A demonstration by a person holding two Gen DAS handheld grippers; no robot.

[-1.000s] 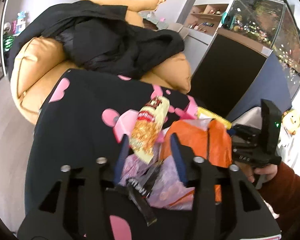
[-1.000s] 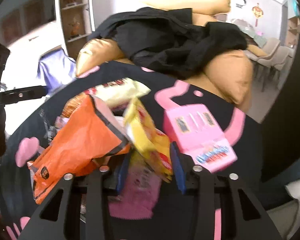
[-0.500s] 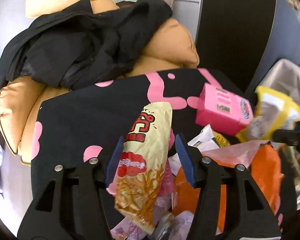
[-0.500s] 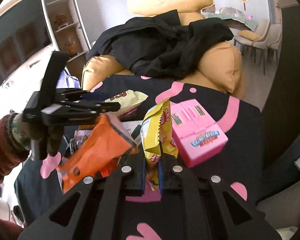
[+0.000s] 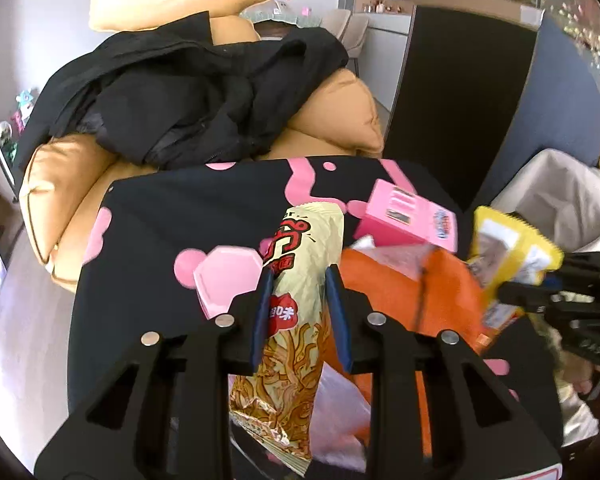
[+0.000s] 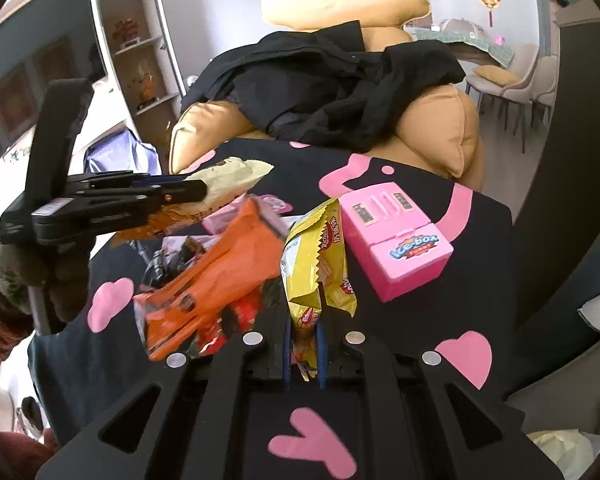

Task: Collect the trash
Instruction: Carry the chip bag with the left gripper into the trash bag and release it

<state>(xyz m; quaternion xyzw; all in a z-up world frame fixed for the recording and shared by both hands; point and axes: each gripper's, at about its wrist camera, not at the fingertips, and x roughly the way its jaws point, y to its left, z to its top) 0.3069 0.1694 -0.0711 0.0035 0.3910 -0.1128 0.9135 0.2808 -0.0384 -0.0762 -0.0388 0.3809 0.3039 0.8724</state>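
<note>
Trash pile (image 6: 204, 280) sits mid-counter (image 6: 480, 240): cream snack bag (image 5: 300, 304) runs lengthwise between left gripper (image 5: 298, 316) fingers, which are closing on it, yellow wrapper (image 6: 316, 264) is pinched upright in right gripper (image 6: 303, 354), lined bin (image 5: 556, 200) nearer the right.

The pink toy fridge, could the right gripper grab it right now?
Probably not yet. The right gripper is shut on a yellow snack bag, so its jaws are full. The pink toy fridge lies uncovered on the black cloth just beside it, so nothing else blocks the way.
</note>
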